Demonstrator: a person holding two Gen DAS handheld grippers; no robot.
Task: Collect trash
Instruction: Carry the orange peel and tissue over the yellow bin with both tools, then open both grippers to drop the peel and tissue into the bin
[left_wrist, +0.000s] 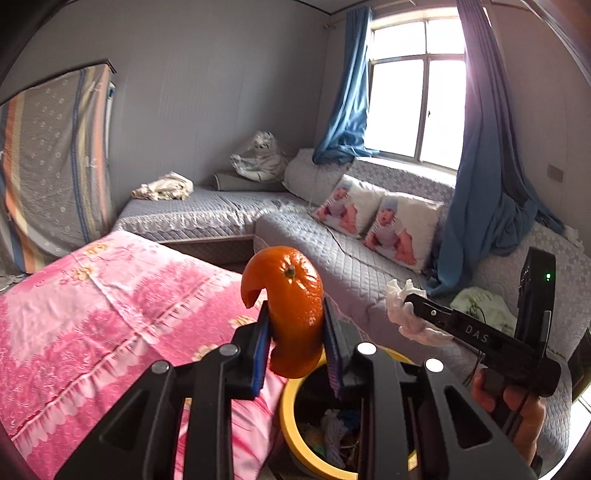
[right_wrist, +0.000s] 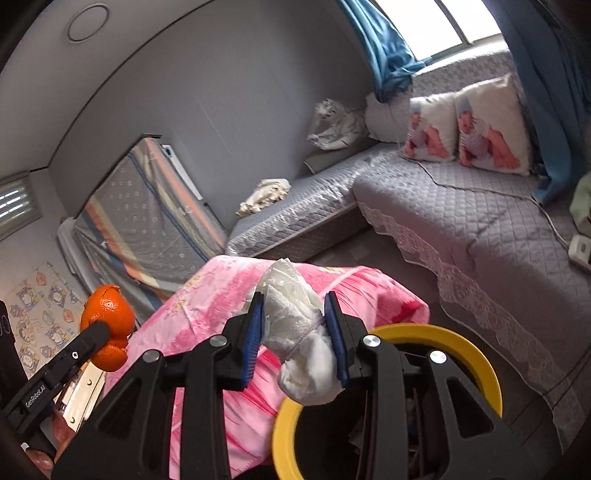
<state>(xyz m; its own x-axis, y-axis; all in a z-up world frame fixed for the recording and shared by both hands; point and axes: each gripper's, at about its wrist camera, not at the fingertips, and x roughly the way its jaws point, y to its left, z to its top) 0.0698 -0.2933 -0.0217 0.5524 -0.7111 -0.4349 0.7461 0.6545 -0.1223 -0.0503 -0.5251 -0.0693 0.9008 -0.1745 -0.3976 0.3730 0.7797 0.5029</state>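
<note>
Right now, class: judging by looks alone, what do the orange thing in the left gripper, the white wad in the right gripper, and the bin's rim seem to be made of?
Orange thing: citrus peel, glossy and dimpled, with a stem nub and a torn curl.
White wad: probably tissue paper, matte and crumpled, with an embossed texture.
Bin's rim: likely plastic, a smooth, even yellow ring.

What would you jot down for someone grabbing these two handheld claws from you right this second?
Left gripper: jaws shut on orange peel, above the near rim of the yellow-rimmed bin.
Right gripper: jaws shut on crumpled tissue, also by the bin's rim.
Bin sits beside the pink blanket and already holds some rubbish.
Done: both pieces picked up.
Left: bring both over the opening, release, then look for more trash.
</note>
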